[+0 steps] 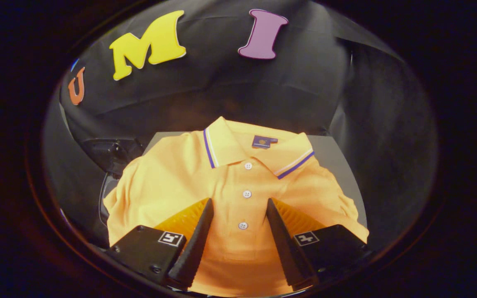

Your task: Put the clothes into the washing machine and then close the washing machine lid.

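Gripper (239,202) jaws released, spread wide over the placket of the orange polo shirt (238,194), grasping nothing. Shirt lies flat, collar away from the jaws, on a grey bench (331,155). Left of the shirt, a dark rounded object (110,155), identity unclear. Beyond the shirt, black cloth wall (263,91).

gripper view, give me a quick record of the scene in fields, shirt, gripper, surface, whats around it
garment: yellow polo shirt, lying flat, front side up, collar away from the gripper
collar: striped trim, dark label inside the neck
placket: three white buttons, done up, running between the fingers
gripper: gripper open, fingers spread over the shirt's lower front, pressing on nothing
surface: grey surface under the shirt
left of shirt: dark object, cannot tell what it is
task state: shirt not yet gripped
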Demonstrator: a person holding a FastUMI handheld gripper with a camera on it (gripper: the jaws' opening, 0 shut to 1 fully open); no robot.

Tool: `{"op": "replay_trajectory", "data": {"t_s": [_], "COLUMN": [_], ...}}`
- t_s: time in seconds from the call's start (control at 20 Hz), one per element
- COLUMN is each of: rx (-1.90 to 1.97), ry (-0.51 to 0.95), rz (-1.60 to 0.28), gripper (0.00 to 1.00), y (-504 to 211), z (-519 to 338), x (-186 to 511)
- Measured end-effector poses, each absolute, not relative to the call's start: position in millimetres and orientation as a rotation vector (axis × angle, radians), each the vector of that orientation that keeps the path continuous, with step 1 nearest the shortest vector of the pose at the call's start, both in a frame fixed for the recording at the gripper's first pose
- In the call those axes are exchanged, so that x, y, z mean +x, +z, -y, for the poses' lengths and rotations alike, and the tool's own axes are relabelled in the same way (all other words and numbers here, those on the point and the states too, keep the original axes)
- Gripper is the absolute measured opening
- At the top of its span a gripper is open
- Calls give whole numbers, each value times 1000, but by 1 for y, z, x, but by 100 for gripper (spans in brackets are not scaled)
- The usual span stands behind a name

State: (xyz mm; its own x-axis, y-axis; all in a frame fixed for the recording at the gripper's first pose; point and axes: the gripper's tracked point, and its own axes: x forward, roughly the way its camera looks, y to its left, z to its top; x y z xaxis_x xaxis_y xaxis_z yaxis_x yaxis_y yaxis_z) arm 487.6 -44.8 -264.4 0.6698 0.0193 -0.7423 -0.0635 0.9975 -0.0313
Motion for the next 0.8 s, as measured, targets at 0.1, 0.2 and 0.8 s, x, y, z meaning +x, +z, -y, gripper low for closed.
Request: {"op": "replay_trajectory", "data": {"t_s": [0.1, 0.2, 0.8], "rx": [-57, -75, 68], "ry": [30, 22, 100], "rz": [-817, -807, -675], "gripper": [53, 41, 5], "y": [-267, -269, -242], "z": [45, 43, 39], "x": [488, 486, 458]}}
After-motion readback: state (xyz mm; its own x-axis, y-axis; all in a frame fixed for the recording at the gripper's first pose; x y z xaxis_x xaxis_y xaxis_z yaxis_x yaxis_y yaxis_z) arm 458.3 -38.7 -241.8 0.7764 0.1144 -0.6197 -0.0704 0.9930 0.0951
